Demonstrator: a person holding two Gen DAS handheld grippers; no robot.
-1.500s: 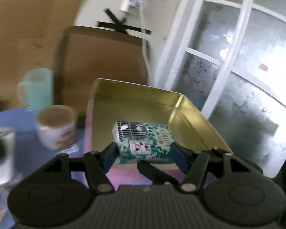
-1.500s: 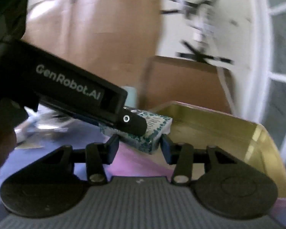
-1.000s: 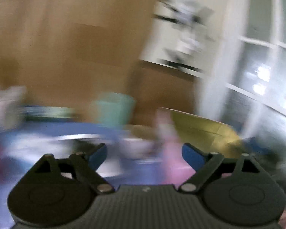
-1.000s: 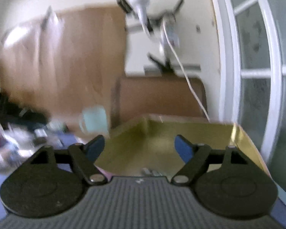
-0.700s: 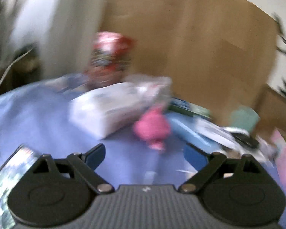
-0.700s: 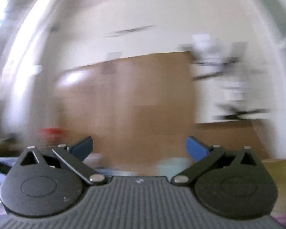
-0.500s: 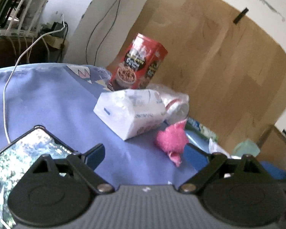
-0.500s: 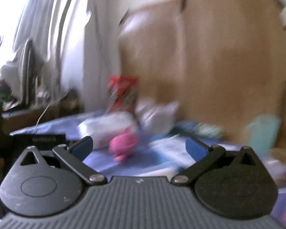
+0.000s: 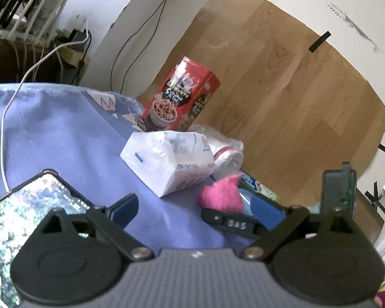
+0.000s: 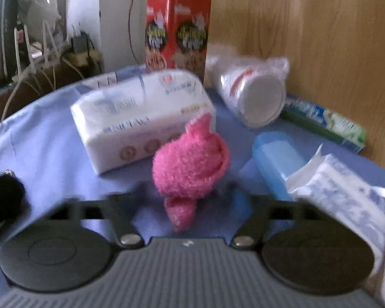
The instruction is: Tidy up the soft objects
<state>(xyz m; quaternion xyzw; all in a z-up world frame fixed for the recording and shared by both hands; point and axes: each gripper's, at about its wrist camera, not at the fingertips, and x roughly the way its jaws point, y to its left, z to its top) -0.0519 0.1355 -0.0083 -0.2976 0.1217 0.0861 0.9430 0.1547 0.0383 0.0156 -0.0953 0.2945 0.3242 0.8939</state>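
A pink fuzzy plush (image 10: 189,164) stands on the blue cloth (image 10: 51,148), in front of a white tissue pack (image 10: 141,113). My right gripper (image 10: 189,193) is around the plush with its jaws closing. The fingers are blurred, and a thin strip of cloth shows between each pad and the plush. In the left wrist view the plush (image 9: 221,195) is right of centre, with one of the right gripper's fingers (image 9: 228,222) against its near side. My left gripper (image 9: 196,209) hangs low over the cloth, jaws opening wide, nothing between them. The tissue pack (image 9: 166,159) lies just beyond it.
A red cereal box (image 10: 177,36) stands at the back by a bagged stack of cups (image 10: 254,97). A blue tube (image 10: 277,164), a green-blue box (image 10: 325,125) and a white-blue pack (image 10: 346,200) lie right. A lit phone (image 9: 25,213) with a white cable (image 9: 10,102) lies left.
Both views swung from the gold tray, where the patterned pack was left, to the cluttered cloth. The right gripper came down around the pink plush and its jaws narrowed. The left gripper has settled.
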